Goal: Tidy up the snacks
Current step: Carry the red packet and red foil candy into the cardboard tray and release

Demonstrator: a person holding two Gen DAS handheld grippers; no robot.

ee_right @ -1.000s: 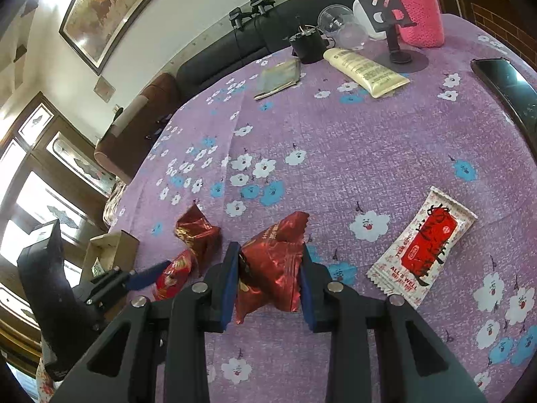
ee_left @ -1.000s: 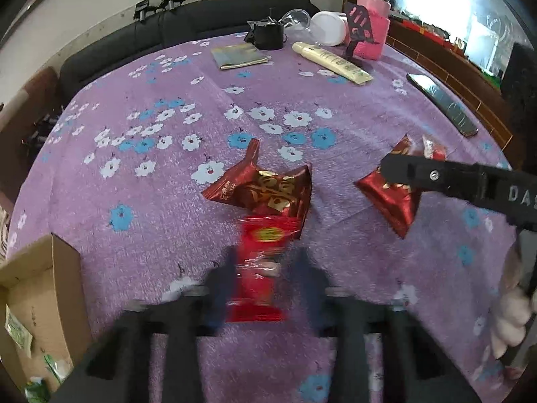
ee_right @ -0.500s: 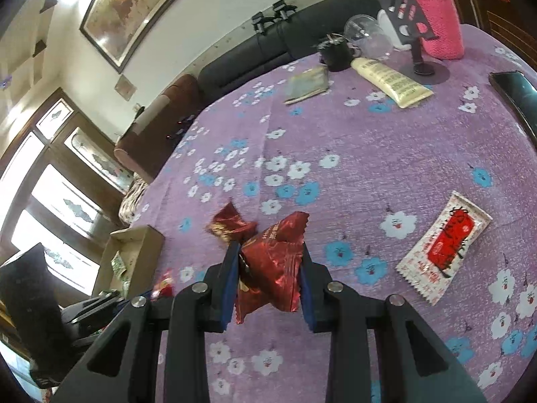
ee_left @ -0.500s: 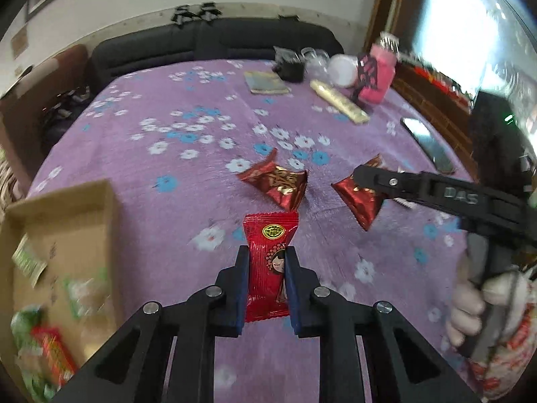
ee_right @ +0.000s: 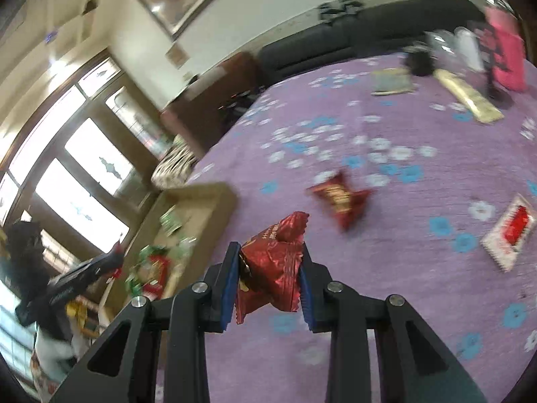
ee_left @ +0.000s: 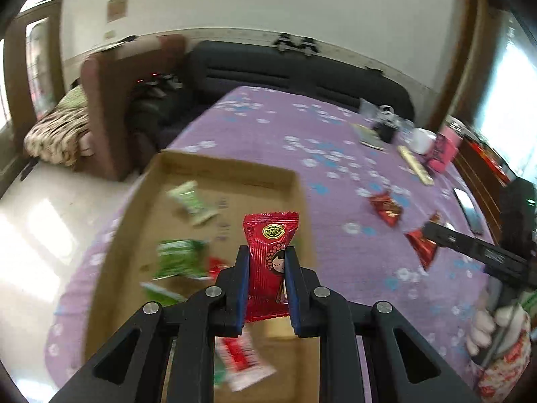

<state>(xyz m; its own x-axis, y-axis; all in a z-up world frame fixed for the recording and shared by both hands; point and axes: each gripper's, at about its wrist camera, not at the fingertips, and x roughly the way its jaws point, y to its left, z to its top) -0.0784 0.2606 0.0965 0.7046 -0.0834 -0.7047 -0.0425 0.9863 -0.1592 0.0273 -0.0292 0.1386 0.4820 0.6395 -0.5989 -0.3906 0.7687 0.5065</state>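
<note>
Two views. Left wrist: the left tongs (ee_left: 266,270) pinch a red candy packet (ee_left: 269,262) bearing a gold round emblem and a cartoon face, its lettering unreadable, above the cardboard box (ee_left: 235,176) of green packets on the bench (ee_left: 335,258). Right wrist: the right tongs (ee_right: 270,270) pinch a crinkled dark-red snack bag (ee_right: 273,268); another red bag (ee_right: 340,201) and a white-and-red packet (ee_right: 508,231) lie on the cloth.

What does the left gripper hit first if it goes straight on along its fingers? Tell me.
Probably the cardboard box. The left gripper, shut on a red candy packet, points down into it, toward the bare floor near the green packets. Depth is unclear.
</note>
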